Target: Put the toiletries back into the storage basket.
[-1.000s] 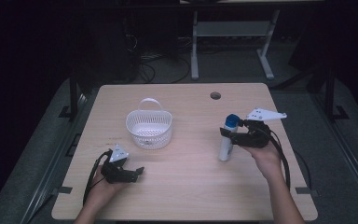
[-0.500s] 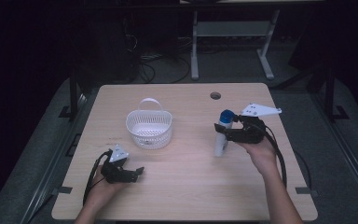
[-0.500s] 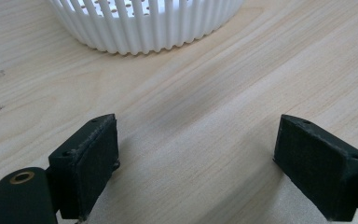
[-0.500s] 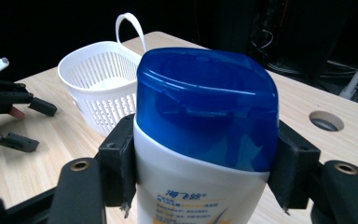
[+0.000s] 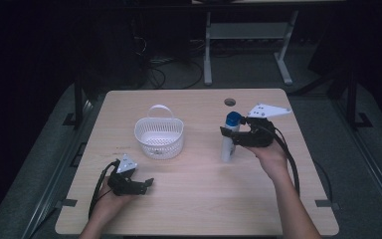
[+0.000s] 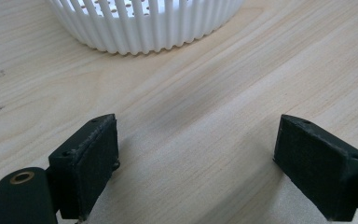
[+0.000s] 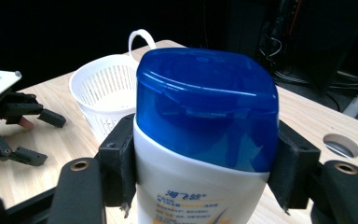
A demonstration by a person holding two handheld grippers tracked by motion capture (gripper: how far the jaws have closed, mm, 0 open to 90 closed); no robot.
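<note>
Item 1. Bottle (image 5: 228,144): white body, blue flip cap, printed label low on the front. Stood upright right of the table's centre, to the right of the basket and well apart from it. In the high view its base appeared at or just above the wood; whether it touched could not be told. In the right gripper view the bottle (image 7: 205,140) stood between the pads just below the cap.

Item 2. Right gripper (image 5: 236,135): held in the person's right hand, pointed leftward across the table. Jaws closed on the bottle, one pad pressed on each side of its neck. Grey three-cornered plate on top; black cable trailed back along the forearm.

Item 3. Left gripper (image 5: 146,183): held in the left hand at the near left of the table, resting low on the wood. Jaws stood wide apart with bare tabletop between them; its pads (image 6: 91,161) gripped nothing.

Item 4. Basket (image 5: 159,137): white, slatted wall, perforated floor, handle raised at its far side. Stood left of centre, beyond the left gripper.

Item 5. Table (image 5: 189,199): pale wood grain, with a round cable hole (image 5: 230,102) near the far edge.
</note>
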